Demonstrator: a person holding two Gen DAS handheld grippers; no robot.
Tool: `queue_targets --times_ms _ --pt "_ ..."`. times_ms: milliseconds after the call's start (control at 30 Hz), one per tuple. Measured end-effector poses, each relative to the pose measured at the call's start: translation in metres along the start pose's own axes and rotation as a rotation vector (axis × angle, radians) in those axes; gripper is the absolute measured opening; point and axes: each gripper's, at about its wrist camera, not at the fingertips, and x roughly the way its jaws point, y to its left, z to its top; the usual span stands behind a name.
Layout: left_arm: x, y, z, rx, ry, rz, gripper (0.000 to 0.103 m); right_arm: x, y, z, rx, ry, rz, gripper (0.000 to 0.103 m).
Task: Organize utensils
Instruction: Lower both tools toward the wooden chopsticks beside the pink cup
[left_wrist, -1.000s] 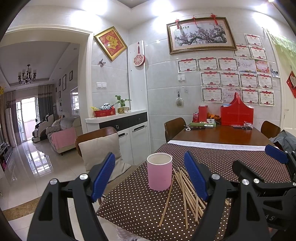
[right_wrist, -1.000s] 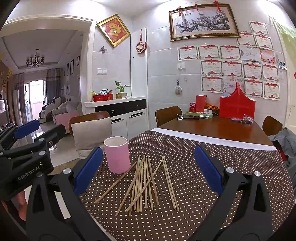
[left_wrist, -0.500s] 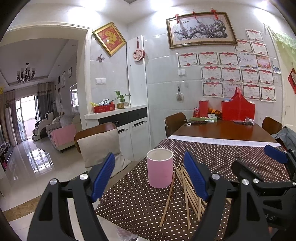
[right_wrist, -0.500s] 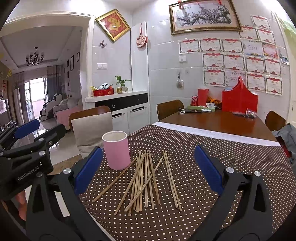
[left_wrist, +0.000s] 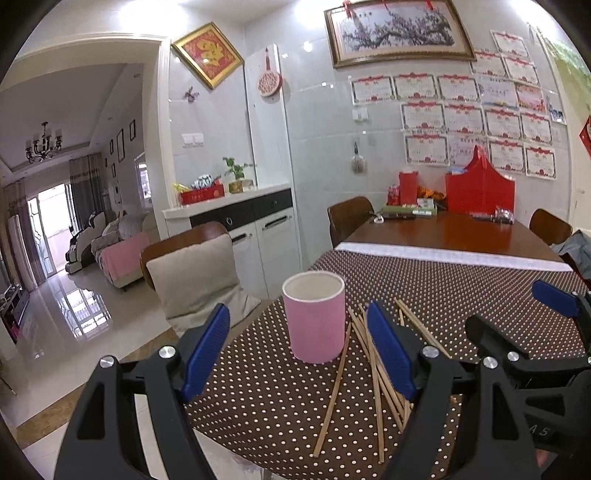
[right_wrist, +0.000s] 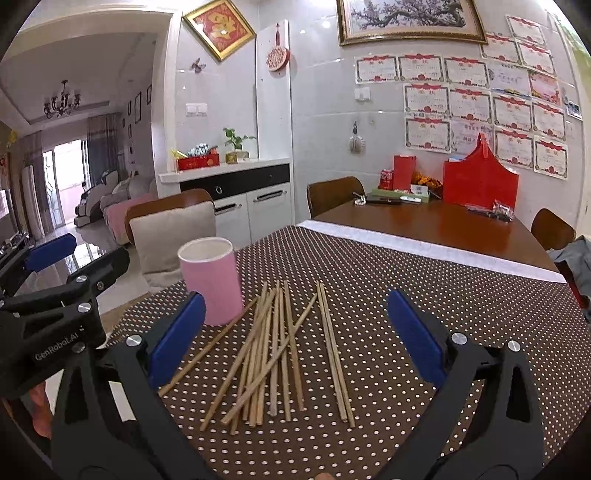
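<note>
Loose chopsticks (right_wrist: 273, 347) lie beyond the wide-open, empty right gripper (right_wrist: 295, 336), beside the pink cup (right_wrist: 211, 280).

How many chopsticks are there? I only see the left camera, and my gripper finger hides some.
Observer: The right camera shows the chopsticks whole: roughly a dozen, loose on the dotted cloth. They overlap too much for an exact count.
Child: Are they all in one heap?
Observer: No. A pair lies side by side, apart to the right of the bunch.
Child: Is the other gripper holding one?
Observer: No, the right gripper is open and holds nothing.
</note>
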Motion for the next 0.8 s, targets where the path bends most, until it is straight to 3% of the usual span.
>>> queue_targets --times_ms 167,667,800 --pt "0.027 -0.013 -0.002 0.048 0.065 -0.011 0.076 0.022 -0.011 -0.005 0.003 0.058 0.0 0.097" --pt "0.124 -0.028 -0.034 0.067 0.394 -0.191 0.075 0.09 -0.046 -0.018 -0.064 0.259 0.002 0.097" --pt "0.137 -0.027 -0.042 0.077 0.441 -0.208 0.075 0.107 -0.06 -0.018 -0.079 0.323 0.004 0.097"
